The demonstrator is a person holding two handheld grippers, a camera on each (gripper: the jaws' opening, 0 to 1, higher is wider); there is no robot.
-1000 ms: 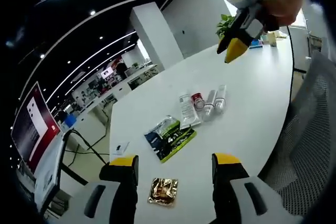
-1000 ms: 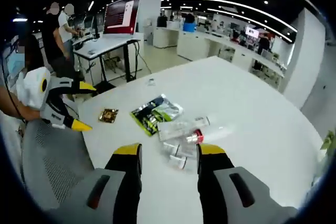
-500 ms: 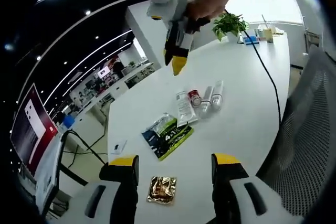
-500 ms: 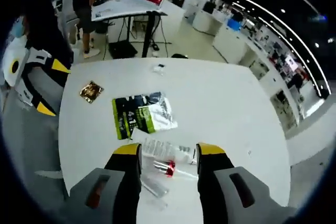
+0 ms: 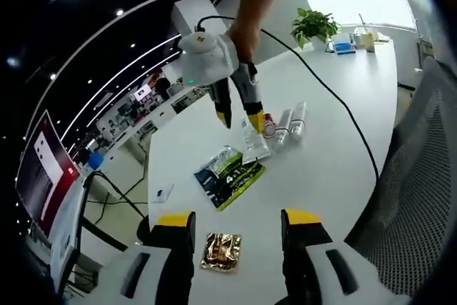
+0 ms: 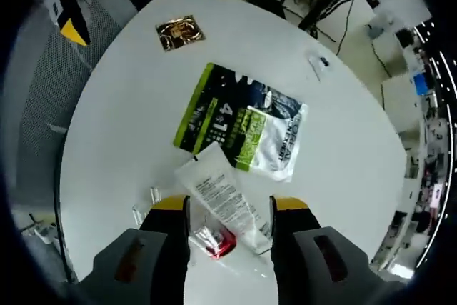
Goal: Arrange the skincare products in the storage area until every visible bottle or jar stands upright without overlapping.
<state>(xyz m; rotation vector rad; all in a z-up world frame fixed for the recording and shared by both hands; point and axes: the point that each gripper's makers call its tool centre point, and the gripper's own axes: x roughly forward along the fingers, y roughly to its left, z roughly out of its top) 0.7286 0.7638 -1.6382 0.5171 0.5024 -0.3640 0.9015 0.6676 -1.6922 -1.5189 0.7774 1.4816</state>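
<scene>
Several skincare items lie flat in a cluster on the white table [image 5: 335, 169]: a white tube [image 5: 251, 141], a red-capped bottle [image 5: 269, 127] and two clear bottles [image 5: 284, 126] [image 5: 298, 118]. My right gripper [image 5: 240, 113], held by a hand, hangs open just above the tube. Looking straight down in the right gripper view, the white tube [image 6: 225, 198] and red-capped bottle [image 6: 214, 241] lie between the open right gripper [image 6: 230, 206] jaws; contact cannot be told. The clear bottles [image 6: 145, 205] peek out beside the left jaw. My left gripper [image 5: 238, 219] stands open and empty near the table's edge.
A green-and-black pouch [image 5: 230, 176] [image 6: 243, 123] lies next to the tube, and a gold foil packet [image 5: 220, 251] [image 6: 178, 31] lies nearer the left gripper [image 6: 75, 5]. A small white card [image 5: 163, 194], a trailing cable [image 5: 343, 116], a mesh chair [image 5: 418, 198] and a potted plant [image 5: 314, 26] are around.
The right gripper has swung across the table and come down over the cluster, so its view now looks straight down on tube and red-capped bottle. The left gripper has barely moved.
</scene>
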